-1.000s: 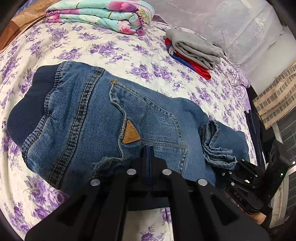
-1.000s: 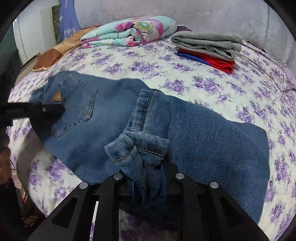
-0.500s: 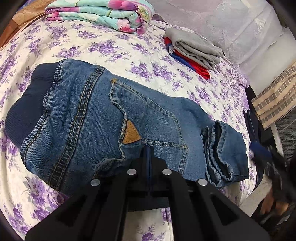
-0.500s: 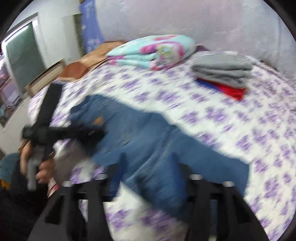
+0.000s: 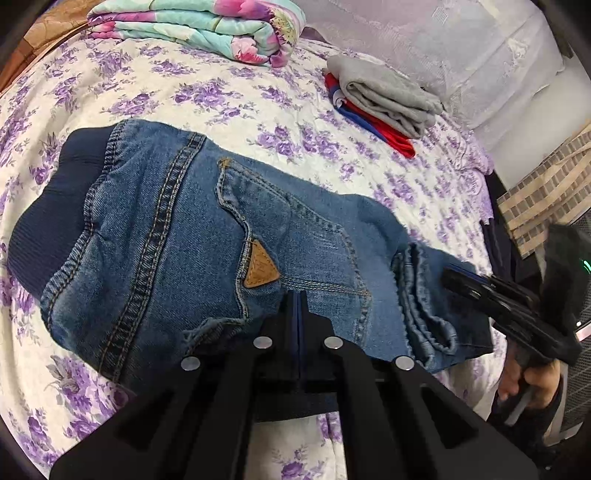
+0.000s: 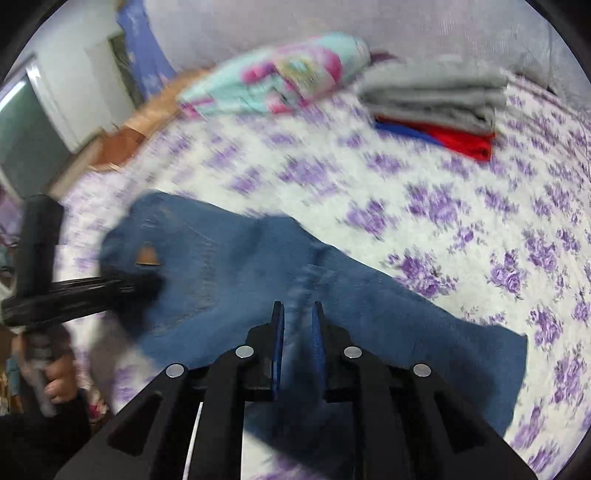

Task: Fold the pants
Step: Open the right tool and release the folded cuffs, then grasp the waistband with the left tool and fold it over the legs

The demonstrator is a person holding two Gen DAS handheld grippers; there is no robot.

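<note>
- Jeans [image 5: 207, 236] lie flat across the bed [image 5: 229, 99], on its purple-flowered cover, back pocket up, with a tan triangular patch [image 5: 259, 271] on the pocket.
- Dark ribbed waistband [image 5: 48, 206] sits at the left end in the left wrist view; the leg end with its bunched hem [image 5: 421, 314] is folded back onto the denim at the right.
- Left claw [image 5: 296, 314] is pressed together on the near edge of the jeans, just below the patch, with a sliver of blue cloth between its fingers.
- Right claw [image 6: 297, 332] stands slightly apart with denim in the gap between its blue pads; the blur hides whether it grips the cloth.
- In the left wrist view the right claw reaches in from the right, its tips over the folded leg end, a hand [image 5: 532, 380] on its handle.
- Folded floral blanket [image 5: 199, 26] lies at the far side of the bed.
- Folded grey garment [image 5: 384, 92] rests on red and blue clothes [image 5: 373, 122], well apart from the jeans.
</note>
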